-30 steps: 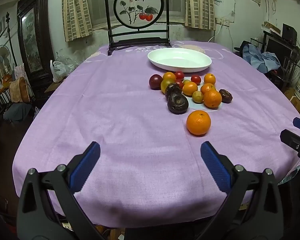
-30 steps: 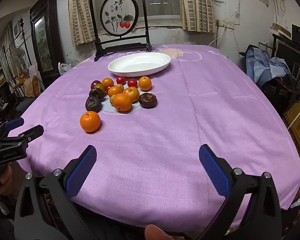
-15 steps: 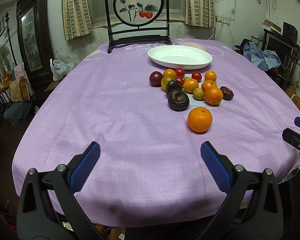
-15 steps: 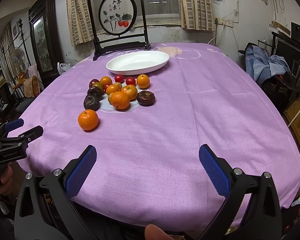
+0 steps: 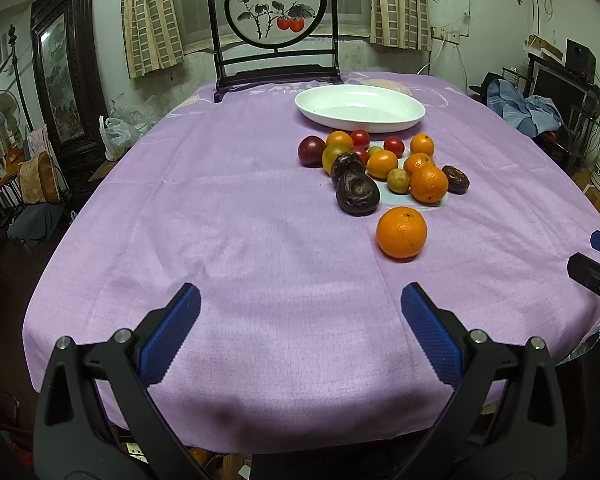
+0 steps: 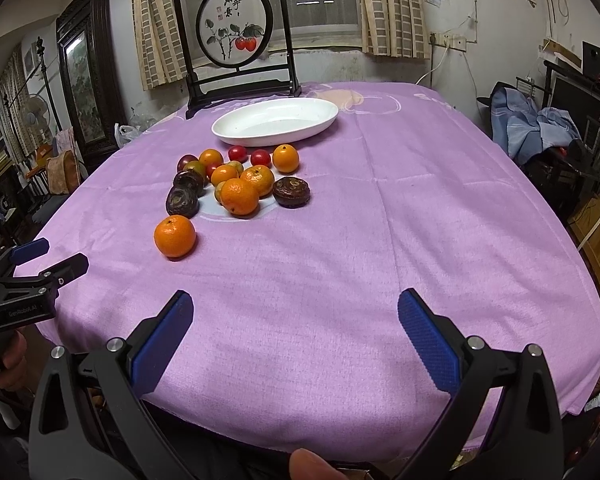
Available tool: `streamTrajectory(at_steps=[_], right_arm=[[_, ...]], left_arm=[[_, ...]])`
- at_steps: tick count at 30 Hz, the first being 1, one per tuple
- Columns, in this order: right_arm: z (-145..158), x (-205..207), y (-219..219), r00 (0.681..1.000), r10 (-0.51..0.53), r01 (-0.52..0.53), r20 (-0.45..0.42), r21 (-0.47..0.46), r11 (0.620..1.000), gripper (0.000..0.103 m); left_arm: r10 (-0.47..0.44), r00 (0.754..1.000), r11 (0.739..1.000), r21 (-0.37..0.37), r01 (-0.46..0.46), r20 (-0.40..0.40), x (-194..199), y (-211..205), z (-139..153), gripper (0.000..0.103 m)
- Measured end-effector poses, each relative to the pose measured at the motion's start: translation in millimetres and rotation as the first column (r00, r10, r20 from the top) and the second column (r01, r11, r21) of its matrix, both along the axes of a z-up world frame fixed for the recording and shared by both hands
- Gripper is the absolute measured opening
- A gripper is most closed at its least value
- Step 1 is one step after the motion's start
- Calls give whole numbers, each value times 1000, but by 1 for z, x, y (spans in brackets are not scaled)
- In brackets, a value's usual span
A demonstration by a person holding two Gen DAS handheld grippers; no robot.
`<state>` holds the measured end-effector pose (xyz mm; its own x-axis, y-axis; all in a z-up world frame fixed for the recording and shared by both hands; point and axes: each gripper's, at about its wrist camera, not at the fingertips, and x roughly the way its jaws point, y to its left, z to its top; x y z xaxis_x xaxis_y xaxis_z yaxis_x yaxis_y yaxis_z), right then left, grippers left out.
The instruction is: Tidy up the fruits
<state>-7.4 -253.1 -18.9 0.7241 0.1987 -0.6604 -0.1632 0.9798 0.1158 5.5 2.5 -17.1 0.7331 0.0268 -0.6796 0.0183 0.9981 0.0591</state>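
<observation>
A pile of fruit (image 5: 384,166) (image 6: 236,182) lies mid-table: oranges, small red tomatoes, dark wrinkled passion fruits. One orange (image 5: 401,232) (image 6: 175,236) sits apart, nearest the front. Behind the pile stands an empty white oval dish (image 5: 359,107) (image 6: 275,121). My left gripper (image 5: 300,312) is open over the near table edge, nothing between its blue pads. My right gripper (image 6: 296,314) is open too, well to the right of the fruit. Each gripper shows at the edge of the other's view: the right gripper (image 5: 598,264), the left gripper (image 6: 40,260).
A purple cloth (image 5: 228,216) covers the round table. A dark wooden screen with a painted fruit panel (image 5: 275,24) (image 6: 236,36) stands at the far edge behind the dish. Furniture and clutter ring the table; a thumb (image 6: 312,464) shows at the bottom.
Both cameras have tilted or lifted slightly, so the fruit and dish sit a little higher in view. Nothing on the table has moved; both grippers stay open.
</observation>
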Motion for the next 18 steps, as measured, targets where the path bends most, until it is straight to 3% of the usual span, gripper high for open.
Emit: streamTrajectory(at_steps=[18], right_arm=[[-12, 13, -9, 999, -1, 2, -47, 40, 999, 102]], left_arm=[[-12, 998, 1000, -7, 11, -56, 15, -3, -17, 101]])
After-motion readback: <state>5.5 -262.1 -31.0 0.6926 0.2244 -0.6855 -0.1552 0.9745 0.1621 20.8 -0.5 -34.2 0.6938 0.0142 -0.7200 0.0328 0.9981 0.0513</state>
